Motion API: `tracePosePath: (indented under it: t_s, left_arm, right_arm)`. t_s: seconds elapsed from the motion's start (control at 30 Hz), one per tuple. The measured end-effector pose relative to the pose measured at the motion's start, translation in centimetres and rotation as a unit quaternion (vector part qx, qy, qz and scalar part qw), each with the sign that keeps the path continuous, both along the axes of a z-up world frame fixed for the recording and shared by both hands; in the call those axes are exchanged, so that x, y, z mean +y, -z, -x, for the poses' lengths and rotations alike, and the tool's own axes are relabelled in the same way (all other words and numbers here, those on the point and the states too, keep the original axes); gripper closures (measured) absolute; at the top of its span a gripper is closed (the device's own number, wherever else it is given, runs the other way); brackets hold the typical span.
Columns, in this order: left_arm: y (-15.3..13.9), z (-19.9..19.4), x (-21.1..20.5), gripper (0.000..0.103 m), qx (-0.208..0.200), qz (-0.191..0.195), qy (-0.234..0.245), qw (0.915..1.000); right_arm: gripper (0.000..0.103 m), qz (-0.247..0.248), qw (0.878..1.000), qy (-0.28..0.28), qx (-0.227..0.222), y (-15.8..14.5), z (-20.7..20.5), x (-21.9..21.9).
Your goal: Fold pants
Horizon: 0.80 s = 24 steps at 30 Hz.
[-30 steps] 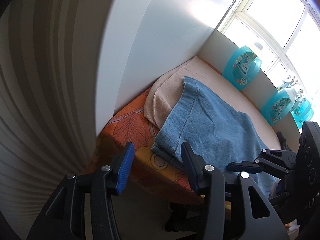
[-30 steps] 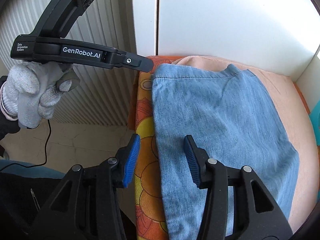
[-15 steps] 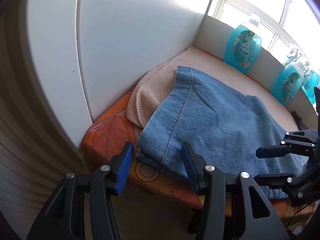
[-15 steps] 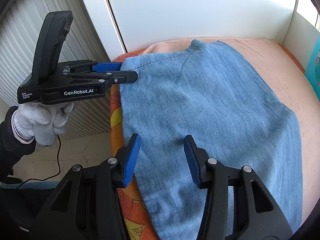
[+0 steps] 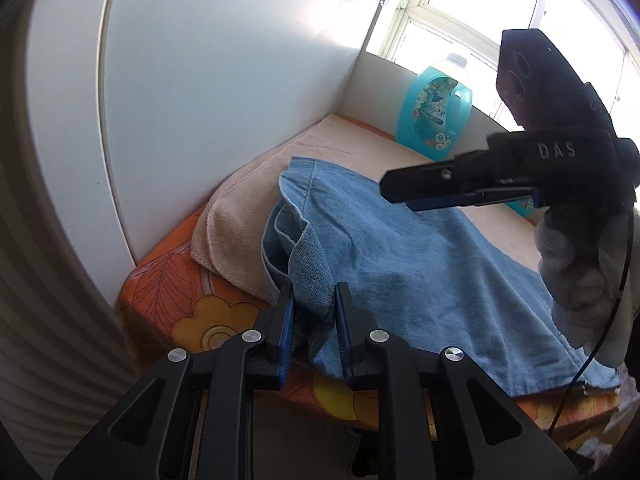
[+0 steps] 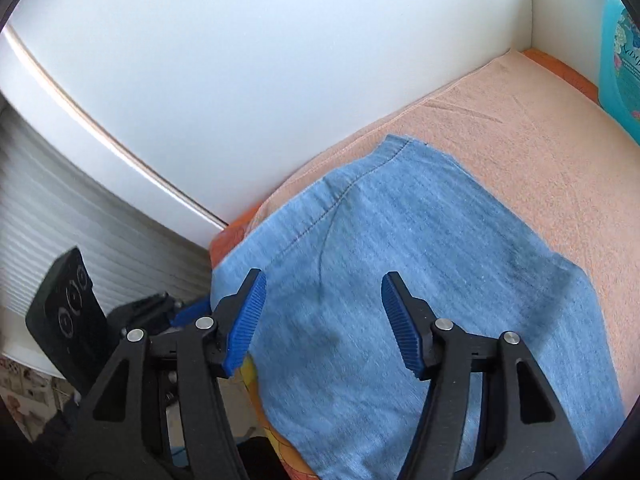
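Blue denim pants [image 5: 420, 264] lie folded flat on a peach towel [image 5: 240, 216]. My left gripper [image 5: 314, 308] is at their near left corner. Its jaws are closing, and a bunched fold of denim is pinched between the blue pads. The corner's layers gape open just beyond the pads. In the right wrist view my right gripper [image 6: 322, 312] hovers over the pants [image 6: 420, 280] with its jaws opening wide and nothing between them. A gloved hand [image 5: 580, 272] holds it above the pants' right side.
The towel covers an orange flowered cushion [image 5: 180, 300] set in a corner of white panels [image 5: 220, 80]. Blue detergent bottles [image 5: 434, 116] stand at the back under a bright window. A ribbed radiator [image 6: 80, 216] is on the left, past the cushion's edge.
My left gripper has moved onto the pants' corner and closed on it, bunching the denim. My right gripper has swung across over the pants, rolled, and spread its jaws wider.
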<state>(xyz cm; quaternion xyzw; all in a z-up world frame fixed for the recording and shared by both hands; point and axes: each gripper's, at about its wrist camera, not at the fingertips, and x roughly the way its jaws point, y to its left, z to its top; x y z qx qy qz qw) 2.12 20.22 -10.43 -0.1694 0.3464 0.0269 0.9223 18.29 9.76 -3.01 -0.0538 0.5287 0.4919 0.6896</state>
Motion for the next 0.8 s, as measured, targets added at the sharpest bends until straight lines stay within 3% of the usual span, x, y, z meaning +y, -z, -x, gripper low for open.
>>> tracePosePath:
  t_s: [0.13,0.27,0.43,0.5,0.53,0.6,0.63,0.7,0.8]
  left_arm:
    - [0.3,-0.6,-1.3,0.093,0.001,-0.004,0.016,0.9999]
    - [0.5,-1.0,-2.4,0.093,0.004,-0.021,0.032,0.9993]
    - [1.0,-1.1,-1.6,0.093,0.003,-0.008,0.023,0.9997]
    - [0.9,-0.9,-1.3,0.093,0.0,-0.01,0.018,0.9998]
    - [0.8,-0.6,-1.3,0.093,-0.001,-0.02,0.015,0.9997]
    - [0.5,-0.1,-1.4,0.091,-0.005,-0.051,0.001,0.9987]
    - [0.4,0.2,-1.3,0.087,-0.004,-0.06,-0.008,0.9981]
    - [0.6,0.5,-0.6,0.06,-0.004,-0.061,-0.024,0.9978]
    - [1.3,0.4,1.2,0.056,0.012,-0.043,-0.052,0.9977]
  right_arm:
    - [0.034,0.027,0.999,0.004,0.021,0.8,-1.4,3.8]
    - [0.034,0.074,0.997,-0.005,0.007,2.7,-1.1,7.0]
    - [0.037,0.123,0.992,0.0,-0.029,4.4,-0.4,9.5]
    - [0.056,0.142,0.988,0.004,-0.062,4.4,0.1,10.0]
    - [0.061,0.145,0.987,0.006,-0.068,4.4,0.2,9.8]
    - [0.08,0.14,0.988,0.012,-0.065,4.4,-0.1,9.2]
    - [0.082,0.134,0.989,0.016,-0.056,4.4,-0.4,8.8]
    - [0.088,0.125,0.991,0.021,-0.043,4.4,-0.8,8.0]
    - [0.089,0.122,0.991,0.021,-0.043,4.3,-0.8,7.7]
